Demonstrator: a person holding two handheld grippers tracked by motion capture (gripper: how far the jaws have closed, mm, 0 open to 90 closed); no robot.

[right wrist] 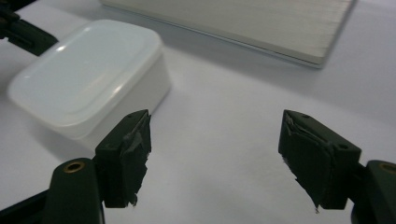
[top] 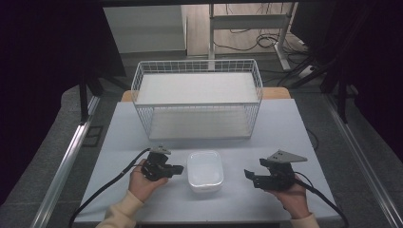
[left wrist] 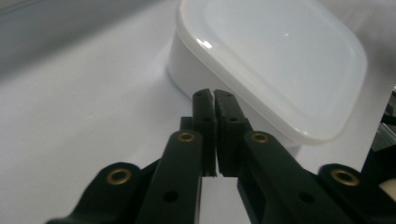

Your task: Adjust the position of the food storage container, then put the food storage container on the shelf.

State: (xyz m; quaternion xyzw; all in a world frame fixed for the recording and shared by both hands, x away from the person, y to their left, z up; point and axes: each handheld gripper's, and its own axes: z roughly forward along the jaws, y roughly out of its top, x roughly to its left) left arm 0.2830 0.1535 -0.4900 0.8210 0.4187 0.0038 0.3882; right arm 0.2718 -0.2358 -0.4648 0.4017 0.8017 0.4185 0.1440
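A white lidded plastic box [top: 205,170] lies on the table between my two grippers; it also appears in the left gripper view [left wrist: 275,60] and the right gripper view [right wrist: 88,77]. My left gripper [top: 177,169] is shut, its tips [left wrist: 214,95] just short of the box's left side, with nothing between them. To the right of the box, my right gripper [top: 248,175] stands open [right wrist: 215,140] over bare table, a short gap away from the box.
A white wire basket shelf [top: 197,97] with two levels stands at the back of the table; its lower board [right wrist: 261,23] is in the right gripper view. The table's front edge runs just below the hands.
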